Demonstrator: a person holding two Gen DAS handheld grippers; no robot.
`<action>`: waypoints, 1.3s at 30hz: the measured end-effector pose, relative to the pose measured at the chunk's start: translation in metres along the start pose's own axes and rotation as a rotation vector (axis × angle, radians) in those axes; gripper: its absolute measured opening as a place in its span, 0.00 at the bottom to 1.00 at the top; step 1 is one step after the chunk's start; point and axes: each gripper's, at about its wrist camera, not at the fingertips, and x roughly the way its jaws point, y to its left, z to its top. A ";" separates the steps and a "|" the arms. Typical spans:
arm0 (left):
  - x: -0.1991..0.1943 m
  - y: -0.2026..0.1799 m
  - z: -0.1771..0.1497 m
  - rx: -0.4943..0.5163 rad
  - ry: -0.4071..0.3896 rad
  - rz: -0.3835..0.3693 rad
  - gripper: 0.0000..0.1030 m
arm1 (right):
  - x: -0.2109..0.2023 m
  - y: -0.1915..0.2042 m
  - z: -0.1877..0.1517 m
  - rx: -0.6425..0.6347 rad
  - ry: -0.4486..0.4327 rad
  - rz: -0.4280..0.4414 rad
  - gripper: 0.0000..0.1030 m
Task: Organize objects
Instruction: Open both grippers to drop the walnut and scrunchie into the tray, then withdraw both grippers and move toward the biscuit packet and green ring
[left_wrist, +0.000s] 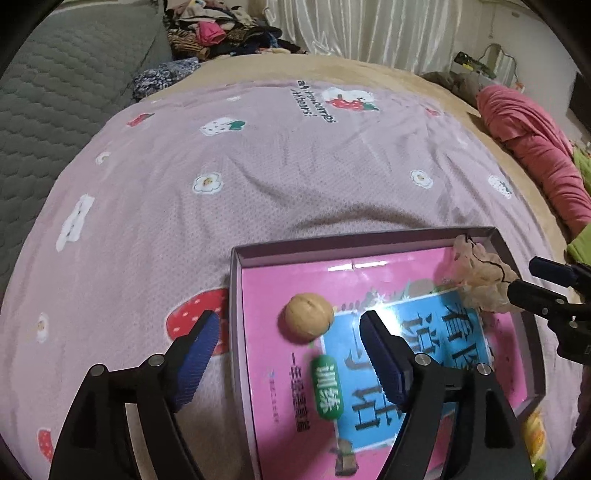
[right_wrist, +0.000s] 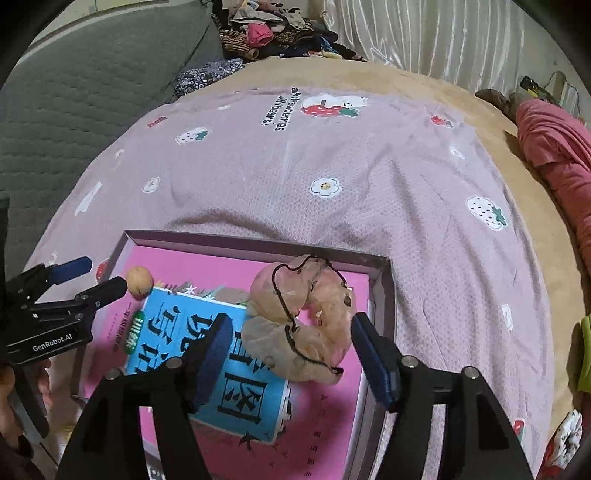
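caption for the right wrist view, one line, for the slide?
Right claw open above a scrunchie lying on a pink book in a shallow box on a bed.

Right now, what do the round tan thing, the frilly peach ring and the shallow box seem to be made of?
The round tan thing looks like a walnut: hard matte shell with a seam. The frilly peach ring looks like a sheer gathered-fabric scrunchie, translucent and crinkled, with dark thread edging. The shallow box seems thin cardboard with straight folded walls; the pink book inside has a glossy cover with glare.
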 end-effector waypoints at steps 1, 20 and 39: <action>-0.003 0.000 -0.001 -0.005 0.003 -0.004 0.79 | -0.003 0.001 -0.001 0.002 0.000 -0.001 0.67; -0.115 -0.007 -0.024 0.004 -0.035 -0.003 0.82 | -0.136 0.024 -0.018 -0.048 -0.126 -0.004 0.86; -0.259 -0.019 -0.079 0.042 -0.110 0.059 0.82 | -0.271 0.059 -0.081 -0.104 -0.237 0.008 0.90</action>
